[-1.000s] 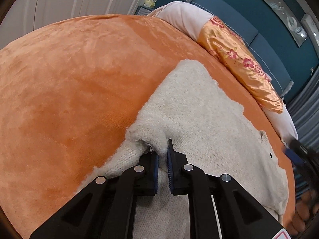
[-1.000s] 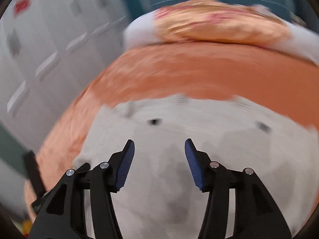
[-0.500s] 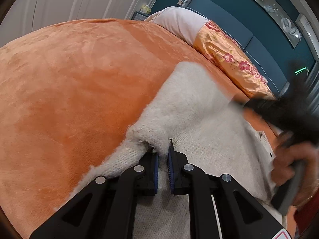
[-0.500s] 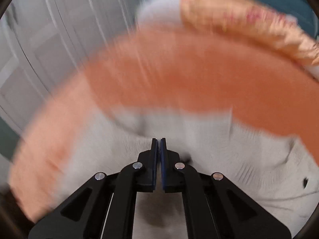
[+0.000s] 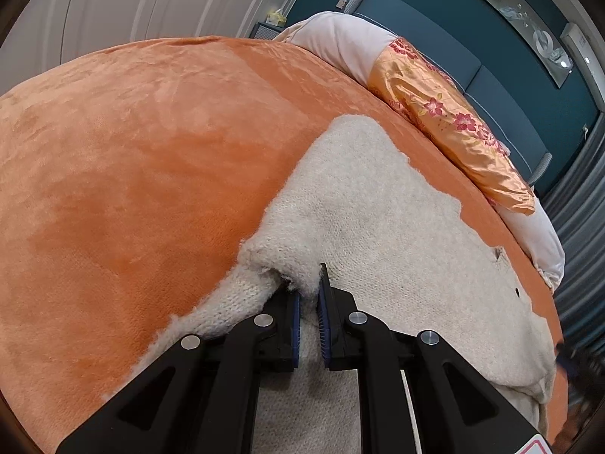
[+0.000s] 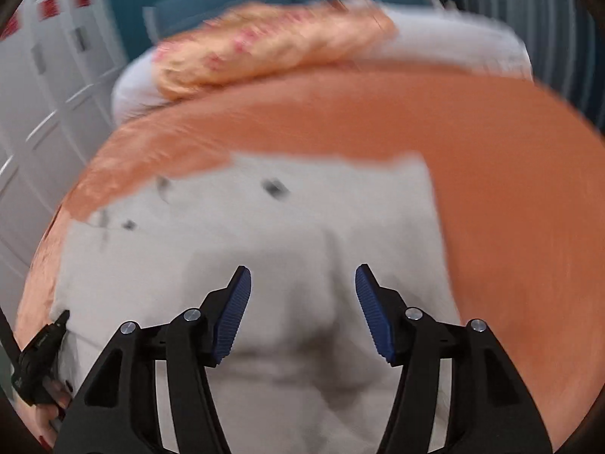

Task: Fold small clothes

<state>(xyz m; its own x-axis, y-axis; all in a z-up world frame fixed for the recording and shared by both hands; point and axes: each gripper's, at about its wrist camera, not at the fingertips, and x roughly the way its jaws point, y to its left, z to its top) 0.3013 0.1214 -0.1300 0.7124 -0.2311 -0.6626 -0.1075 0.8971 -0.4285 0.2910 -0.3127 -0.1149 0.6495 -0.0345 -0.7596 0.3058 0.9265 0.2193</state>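
A cream knitted sweater (image 5: 378, 234) lies spread on an orange plush blanket (image 5: 143, 159). My left gripper (image 5: 308, 291) is shut on a bunched fold at the sweater's left edge, next to a sleeve. In the right wrist view, which is blurred, the sweater (image 6: 302, 219) fills the middle with small dark buttons near its far edge. My right gripper (image 6: 302, 295) is open and empty just above the sweater's middle. The left gripper's black body shows at the lower left of that view.
A gold floral pillow (image 5: 453, 121) and a white pillow (image 5: 340, 41) lie along the far edge of the bed. A teal headboard (image 5: 453, 49) and white cabinet doors (image 5: 151, 3) stand behind. Orange blanket stretches to the left of the sweater.
My right gripper was open, shut half a second ago over the sweater, and is open again now, pulled back. My left gripper has kept its hold and barely moved.
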